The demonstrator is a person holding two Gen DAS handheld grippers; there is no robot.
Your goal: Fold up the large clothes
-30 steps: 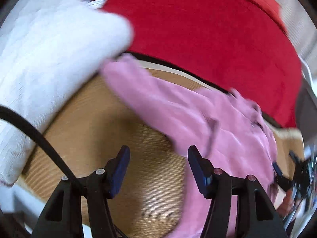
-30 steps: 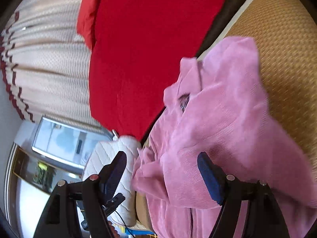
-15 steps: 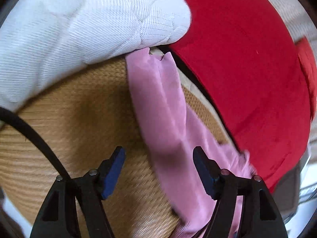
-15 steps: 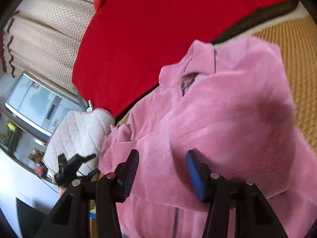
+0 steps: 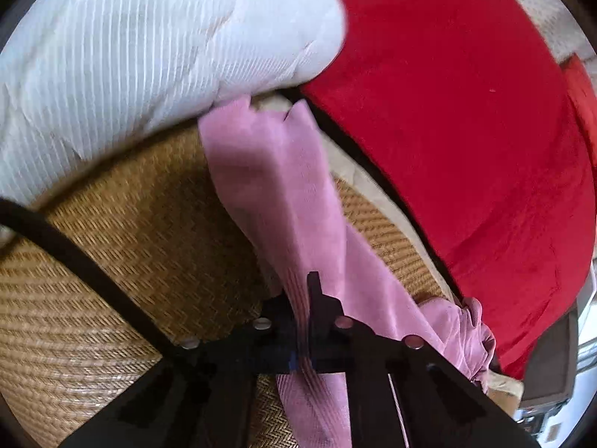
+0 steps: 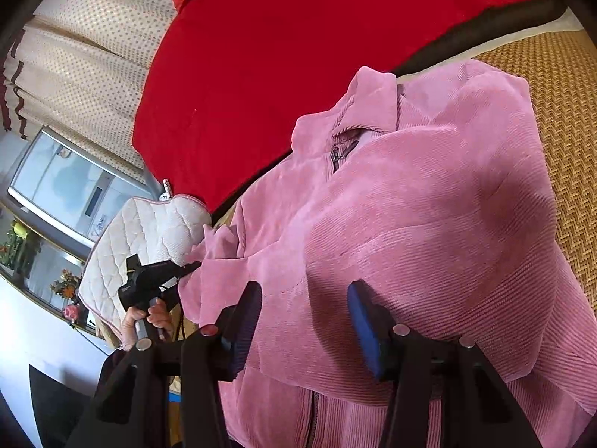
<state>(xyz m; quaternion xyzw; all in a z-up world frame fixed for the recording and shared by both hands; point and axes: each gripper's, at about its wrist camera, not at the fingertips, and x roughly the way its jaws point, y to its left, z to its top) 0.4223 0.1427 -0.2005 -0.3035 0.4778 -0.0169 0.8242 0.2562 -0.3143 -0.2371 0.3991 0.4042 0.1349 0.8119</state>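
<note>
The pink jacket [image 6: 429,224] lies spread on the woven mat [image 5: 112,261]. My left gripper [image 5: 304,321] has just clamped its sleeve [image 5: 276,186], a thin bite that might slip; my right gripper [image 6: 304,321] hangs part-open above the body, fingers having just narrowed.

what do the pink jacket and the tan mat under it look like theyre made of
Jacket: soft matte corduroy-like cloth, going by its fine parallel ribs. Mat: woven straw or rattan, perhaps, slightly glossy, with a herringbone weave showing.
</note>
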